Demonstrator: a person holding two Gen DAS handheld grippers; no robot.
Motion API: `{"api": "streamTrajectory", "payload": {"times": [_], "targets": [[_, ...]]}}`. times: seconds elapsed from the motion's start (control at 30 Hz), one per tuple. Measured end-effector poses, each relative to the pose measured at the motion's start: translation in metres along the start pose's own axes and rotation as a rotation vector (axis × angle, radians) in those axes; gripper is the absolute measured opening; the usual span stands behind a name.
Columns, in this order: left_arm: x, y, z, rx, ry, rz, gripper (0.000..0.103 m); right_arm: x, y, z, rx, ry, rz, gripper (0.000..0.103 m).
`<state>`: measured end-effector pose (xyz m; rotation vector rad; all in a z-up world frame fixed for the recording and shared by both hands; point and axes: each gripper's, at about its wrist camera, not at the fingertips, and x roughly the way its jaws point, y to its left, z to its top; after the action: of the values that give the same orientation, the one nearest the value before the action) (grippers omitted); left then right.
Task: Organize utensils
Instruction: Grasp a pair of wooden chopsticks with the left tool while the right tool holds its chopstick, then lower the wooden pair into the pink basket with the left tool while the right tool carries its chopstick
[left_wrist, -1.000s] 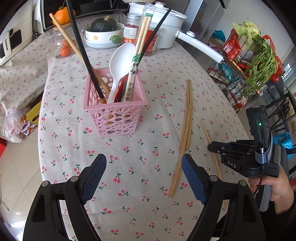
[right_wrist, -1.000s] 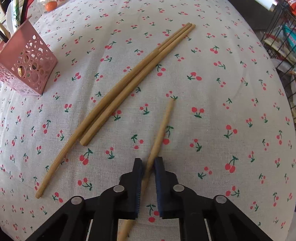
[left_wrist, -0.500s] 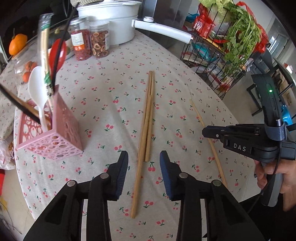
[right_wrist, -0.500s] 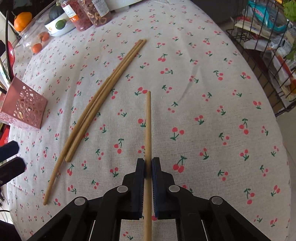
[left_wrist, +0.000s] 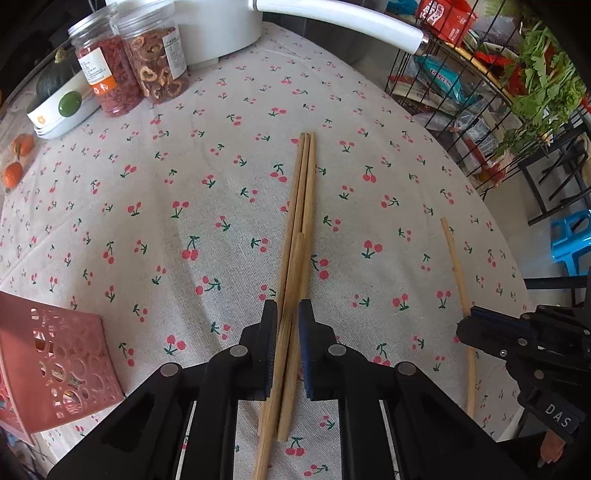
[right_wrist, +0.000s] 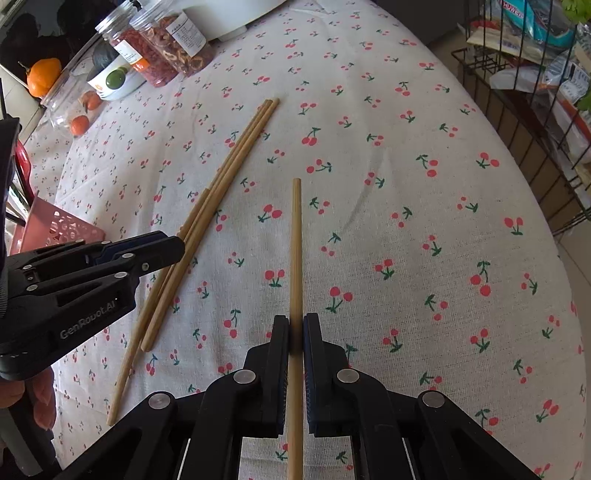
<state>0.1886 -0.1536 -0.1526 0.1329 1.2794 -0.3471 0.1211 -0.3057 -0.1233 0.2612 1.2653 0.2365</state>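
Three long wooden chopsticks (left_wrist: 304, 206) lie side by side on the cherry-print tablecloth (left_wrist: 184, 192); they also show in the right wrist view (right_wrist: 229, 166). My left gripper (left_wrist: 287, 314) is shut around them, one stick raised between its pads. My right gripper (right_wrist: 295, 325) is shut on a single wooden chopstick (right_wrist: 296, 240), which points forward above the cloth. That chopstick (left_wrist: 456, 262) and the right gripper (left_wrist: 476, 325) show at the right of the left wrist view. The pink utensil basket (left_wrist: 55, 362) stands at the left.
Two jars of dried food (left_wrist: 147, 70), a white pot with a long handle (left_wrist: 332, 18), a bowl with a green squash (left_wrist: 62, 99) and oranges (left_wrist: 18, 158) stand at the far side. A wire rack of groceries (left_wrist: 498, 92) is off the table's right edge.
My left gripper moved right and forward from the basket to the three chopsticks and shut on them. My right gripper lifted its single chopstick and turned it straight ahead.
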Motion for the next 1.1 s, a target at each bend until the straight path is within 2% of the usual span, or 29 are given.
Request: {"api": "streamTrajectory", "payload": {"times": [0.23, 0.43, 0.6, 0.83, 1.1], "targets": [[-0.009, 0.001, -0.010, 0.005, -0.026, 0.001, 0.005, -0.004, 0.004, 0.000, -0.008, -0.011, 0.013, 0.005], [-0.051, 0.006, -0.036, 0.014, -0.109, -0.032, 0.005, -0.017, 0.015, -0.003, -0.014, -0.063, 0.036, 0.005], [-0.098, 0.021, -0.069, 0.004, -0.221, -0.058, 0.005, -0.035, 0.032, -0.011, -0.046, -0.116, 0.061, 0.005], [-0.163, 0.048, -0.111, -0.045, -0.387, -0.093, 0.005, -0.074, 0.066, -0.032, -0.117, -0.253, 0.115, 0.005], [-0.228, 0.069, -0.129, -0.096, -0.589, -0.126, 0.005, -0.113, 0.098, -0.039, -0.206, -0.452, 0.097, 0.005]]}}
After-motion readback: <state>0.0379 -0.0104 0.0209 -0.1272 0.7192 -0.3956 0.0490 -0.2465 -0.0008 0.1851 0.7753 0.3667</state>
